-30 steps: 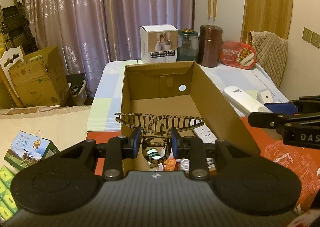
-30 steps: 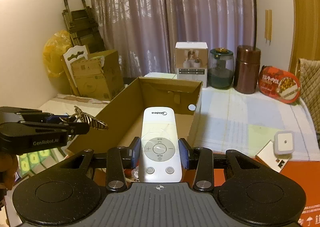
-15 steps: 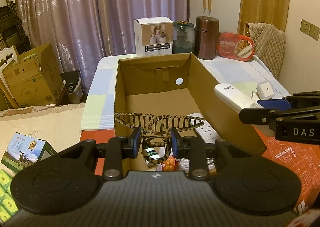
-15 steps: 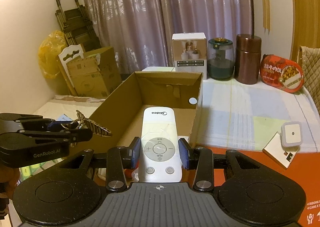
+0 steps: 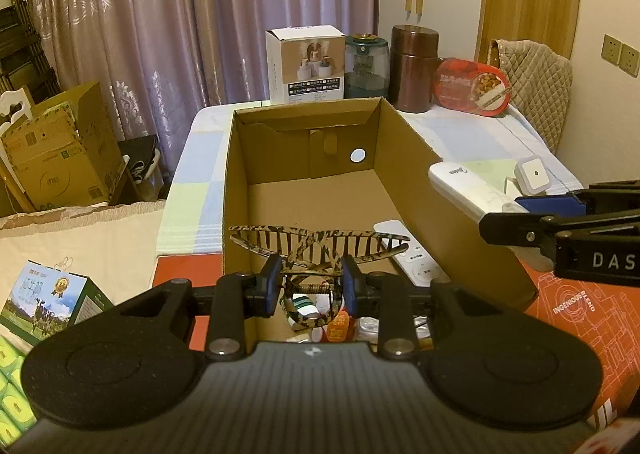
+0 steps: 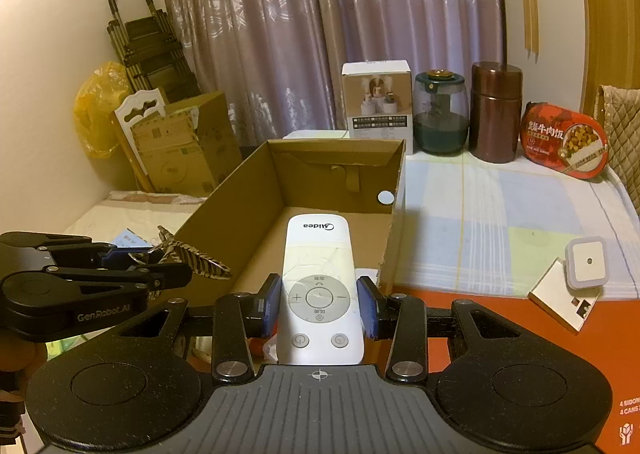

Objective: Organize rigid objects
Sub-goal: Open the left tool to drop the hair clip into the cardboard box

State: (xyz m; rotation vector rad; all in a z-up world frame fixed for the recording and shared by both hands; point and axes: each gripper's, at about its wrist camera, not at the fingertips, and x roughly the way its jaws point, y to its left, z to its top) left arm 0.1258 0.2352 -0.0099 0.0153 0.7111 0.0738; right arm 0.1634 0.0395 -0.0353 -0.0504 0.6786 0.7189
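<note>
Remote control (image 6: 318,286), white and marked Midea, is seen clamped at its button end between the blue pads of the right gripper (image 6: 319,308), its long axis running straight forward along the fingers, its logo end pointing out over the open cardboard box (image 6: 340,169). A tiger-striped hair claw (image 5: 318,244) is pinched at its handles by the closed left gripper (image 5: 310,286), its toothed jaws spread crosswise to the fingers, above the near end of the box. Another white remote (image 5: 404,250) is seen lying on the box floor, beside small items too cluttered to be made out. A small white square device (image 6: 586,262) rests on the striped tablecloth (image 6: 480,221) to the right, well apart from the box
</note>
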